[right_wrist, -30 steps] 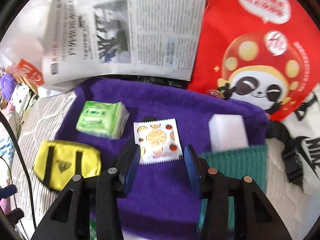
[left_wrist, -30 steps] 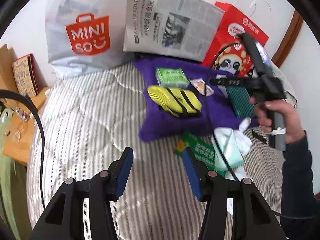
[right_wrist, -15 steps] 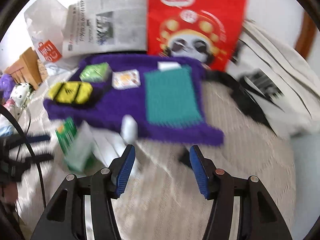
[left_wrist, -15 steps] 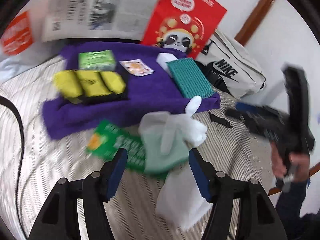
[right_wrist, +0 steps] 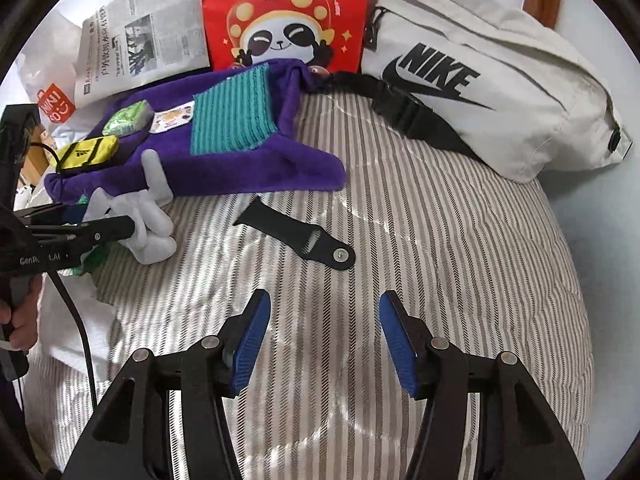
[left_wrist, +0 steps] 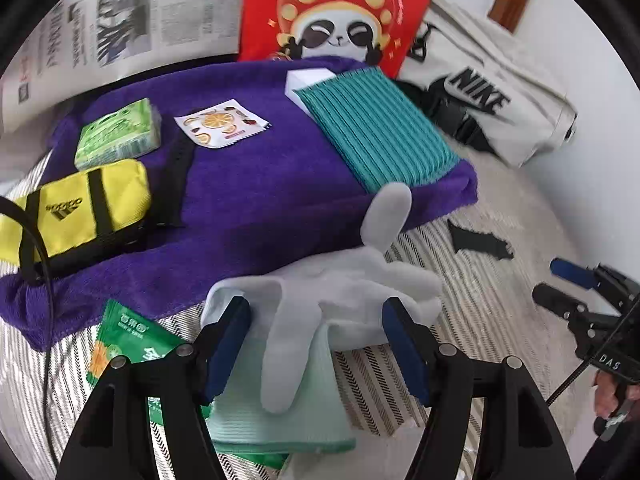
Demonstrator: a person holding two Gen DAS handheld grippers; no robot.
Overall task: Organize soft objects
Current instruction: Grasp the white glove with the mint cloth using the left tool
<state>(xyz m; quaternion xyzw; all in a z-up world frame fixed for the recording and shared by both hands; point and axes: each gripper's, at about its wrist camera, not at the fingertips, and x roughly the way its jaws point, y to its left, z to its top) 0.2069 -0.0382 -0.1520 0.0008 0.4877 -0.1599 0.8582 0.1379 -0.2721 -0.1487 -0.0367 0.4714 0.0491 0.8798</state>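
the left gripper (left_wrist: 316, 344) hangs over a white glove (left_wrist: 344, 280) lying on the striped bedcover (right_wrist: 440, 208). its jaws are opening, and the blue pads (left_wrist: 226, 344) flank the glove's cuff without pressing on it. the glove rests on a pale mint folded cloth (left_wrist: 276, 412), which lies over a green sachet (left_wrist: 128, 340) near the left. just beyond, a purple towel (left_wrist: 256, 184) carries a yellow adidas pouch (left_wrist: 80, 208) at the far left, a green tissue pack (left_wrist: 120, 134), a fruit-print sachet (left_wrist: 222, 122) and a teal ribbed cloth (left_wrist: 376, 136) to the right. the right gripper (right_wrist: 320, 344) stands spread over bare bedcover with nothing between its pads. a black watch strap (right_wrist: 296, 236) lies just beyond it. a white nike waist bag (right_wrist: 492, 92) sits at the far right.
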